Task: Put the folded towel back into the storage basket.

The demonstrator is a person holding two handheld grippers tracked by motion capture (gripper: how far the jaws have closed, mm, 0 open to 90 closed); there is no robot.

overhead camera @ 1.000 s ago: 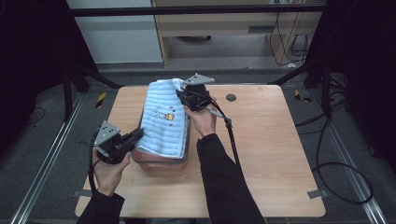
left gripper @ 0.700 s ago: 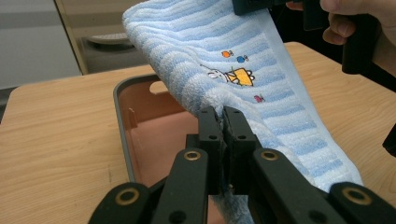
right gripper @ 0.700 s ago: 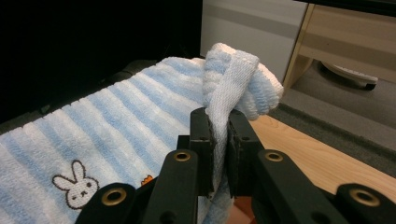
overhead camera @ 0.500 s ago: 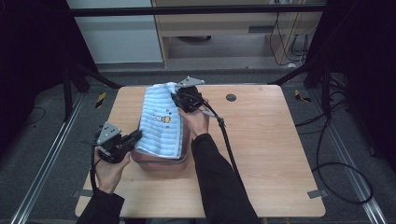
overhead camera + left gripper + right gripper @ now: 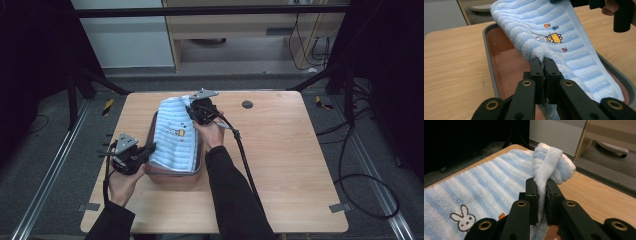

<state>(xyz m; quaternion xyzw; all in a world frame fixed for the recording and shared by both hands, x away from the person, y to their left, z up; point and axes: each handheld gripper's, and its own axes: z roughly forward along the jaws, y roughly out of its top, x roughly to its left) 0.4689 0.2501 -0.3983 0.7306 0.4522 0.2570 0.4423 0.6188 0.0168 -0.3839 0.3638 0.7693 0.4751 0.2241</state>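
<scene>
Since a second ago the right gripper (image 5: pixel 199 111) has drawn the towel (image 5: pixel 175 135) a little nearer the person. From above, the towel drapes over the tray (image 5: pixel 176 176), with the left gripper (image 5: pixel 148 150) at its near corner. Left gripper view: jaws clamp fluffy striped terry above the tray's brown floor. Right gripper view: jaws pinch the towel's woven edge band, a rabbit embroidered nearby.
</scene>
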